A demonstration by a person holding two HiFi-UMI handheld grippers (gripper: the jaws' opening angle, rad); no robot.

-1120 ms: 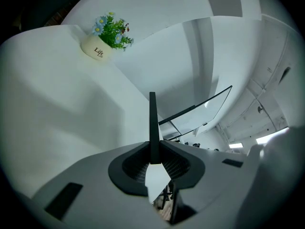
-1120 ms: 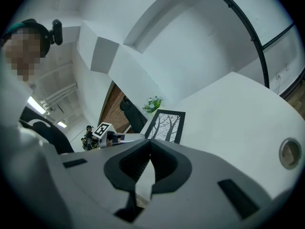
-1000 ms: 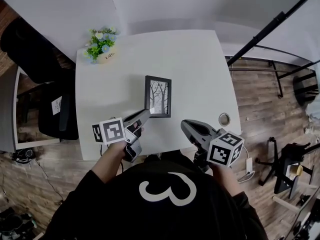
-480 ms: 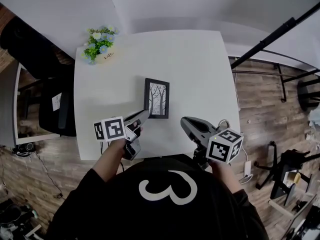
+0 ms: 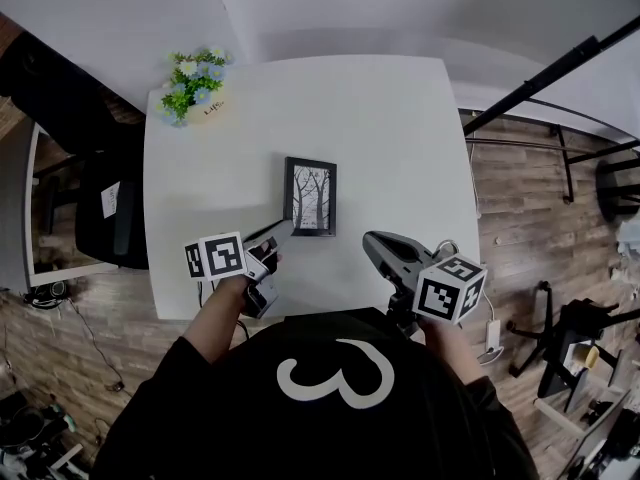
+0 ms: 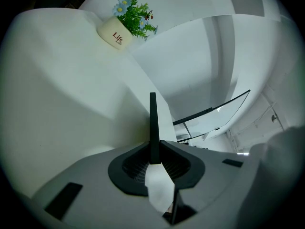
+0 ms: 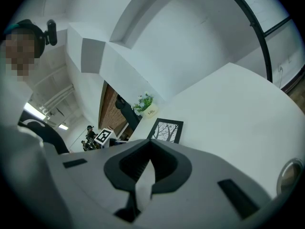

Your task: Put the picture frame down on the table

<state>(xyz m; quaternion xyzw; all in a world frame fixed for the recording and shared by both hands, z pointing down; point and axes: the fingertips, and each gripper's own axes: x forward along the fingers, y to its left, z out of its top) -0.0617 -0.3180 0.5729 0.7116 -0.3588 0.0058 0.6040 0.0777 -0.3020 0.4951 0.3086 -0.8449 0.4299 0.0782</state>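
Grey and closest to me, my right gripper [image 5: 372,244] hangs over the near right part of the white desk [image 5: 390,138]. Its fingers [image 7: 205,175] are pressed together with nothing between them, and it is well apart from the picture frame [image 5: 310,196]. A round metal port [image 7: 289,171] is set into the desk just beside this gripper, toward the right edge. A little further in, my left gripper [image 5: 283,230] has its fingers pinched narrow on the frame's near edge, close to its lower left corner. Looking along those fingers, I see the frame edge-on, a thin dark line rising straight out from between them. From above it shows as a black-bordered upright print of bare trees over the middle of the desk, its long sides running away from me. I can't tell whether its far edge touches the desk or is still just off it. Beyond the frame the desk is bare as far as the far left corner, where a potted plant [image 5: 190,86] with blue and white flowers stands in a cream pot. A black chair [image 5: 105,223] stands left of the desk on the wood floor [image 5: 540,228], and a black pole [image 5: 545,68] slants across at the right, with the white wall behind.
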